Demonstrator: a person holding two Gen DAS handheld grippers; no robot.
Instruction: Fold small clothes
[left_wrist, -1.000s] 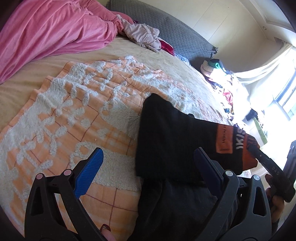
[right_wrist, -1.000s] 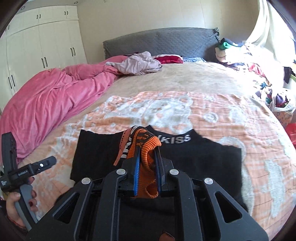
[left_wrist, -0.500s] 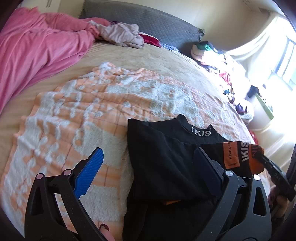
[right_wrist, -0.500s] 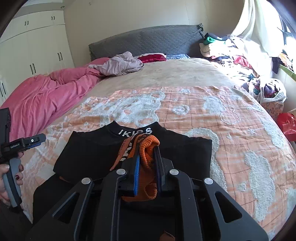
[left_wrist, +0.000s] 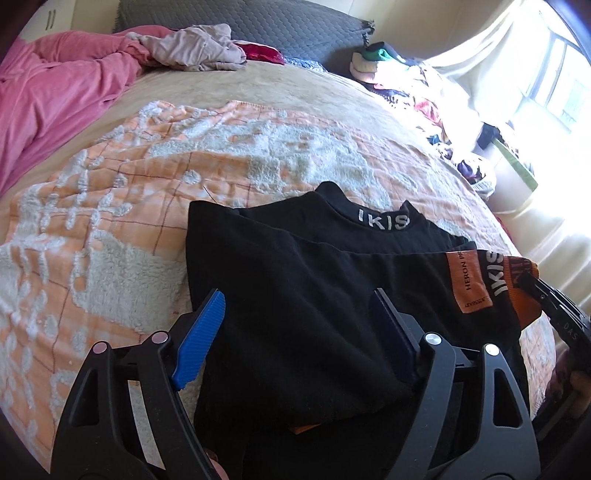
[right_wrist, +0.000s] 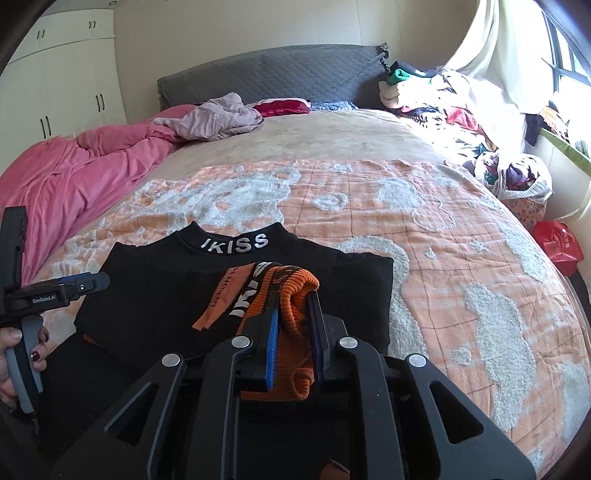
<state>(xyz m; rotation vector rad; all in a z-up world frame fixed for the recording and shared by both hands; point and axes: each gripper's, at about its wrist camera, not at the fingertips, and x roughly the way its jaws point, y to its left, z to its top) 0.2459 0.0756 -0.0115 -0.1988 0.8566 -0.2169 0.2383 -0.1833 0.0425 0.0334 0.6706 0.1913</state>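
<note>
Right wrist view: we see right gripper fingers pinching orange ribbed hem of black IKISS top, folded over toward collar. Top lies on orange blanket on bed. Left gripper fingers spread, closing over black cloth, not pressing it yet. We judge fold half done; smoothing, second fold remain.

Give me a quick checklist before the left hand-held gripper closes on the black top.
1. Right hand-held gripper clamped on orange cuff: ok.
2. Left hand-held gripper closing, black top between its fingers, pads not yet pressing: ok.
3. Collar lying flat on the blanket: ok.
4. Top's near edge, under the grippers: cannot tell.
5. Orange scrap tucked in: not ok, it peeks out.
</note>
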